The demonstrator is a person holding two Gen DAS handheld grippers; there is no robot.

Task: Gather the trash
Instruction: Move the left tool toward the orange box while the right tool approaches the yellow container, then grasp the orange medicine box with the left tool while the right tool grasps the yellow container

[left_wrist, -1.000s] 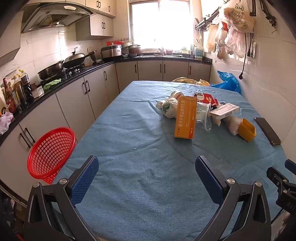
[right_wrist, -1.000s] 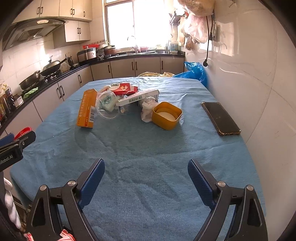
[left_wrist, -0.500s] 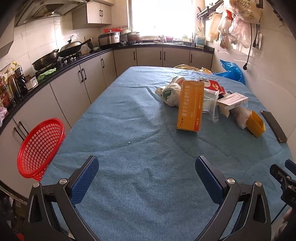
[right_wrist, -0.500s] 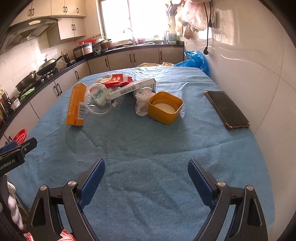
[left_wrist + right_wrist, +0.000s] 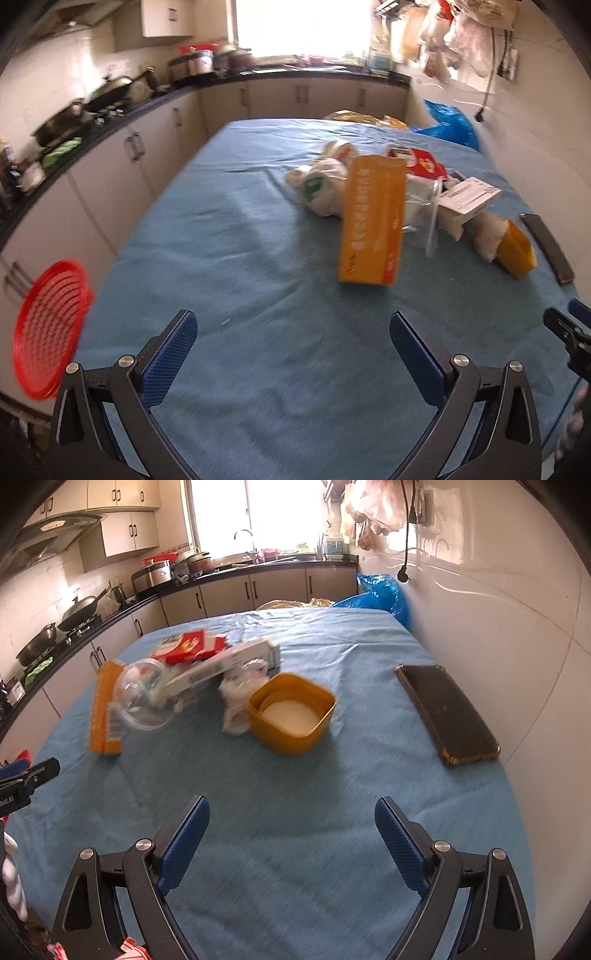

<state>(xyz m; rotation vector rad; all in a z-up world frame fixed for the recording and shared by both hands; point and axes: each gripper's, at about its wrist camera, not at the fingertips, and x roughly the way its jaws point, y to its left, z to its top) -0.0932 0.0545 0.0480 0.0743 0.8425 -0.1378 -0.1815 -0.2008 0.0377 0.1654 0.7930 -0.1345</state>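
Observation:
A heap of trash lies on the blue table cloth (image 5: pixel 258 258). It holds an orange carton (image 5: pixel 373 221), a crumpled white bag (image 5: pixel 321 184), a clear plastic cup (image 5: pixel 142 698), a white box (image 5: pixel 221 664), a red packet (image 5: pixel 192 646) and a yellow tub (image 5: pixel 291 712). My left gripper (image 5: pixel 291 343) is open and empty, short of the orange carton. My right gripper (image 5: pixel 291 830) is open and empty, short of the yellow tub. A red basket (image 5: pixel 48 328) hangs off the table's left edge.
A black phone (image 5: pixel 447 712) lies on the cloth by the white wall at the right. A blue bag (image 5: pixel 376 594) sits at the far end. Kitchen counters with pans run along the left and back.
Both grippers have moved forward over the table toward the heap, which looks larger and nearer. Both stay open and empty.

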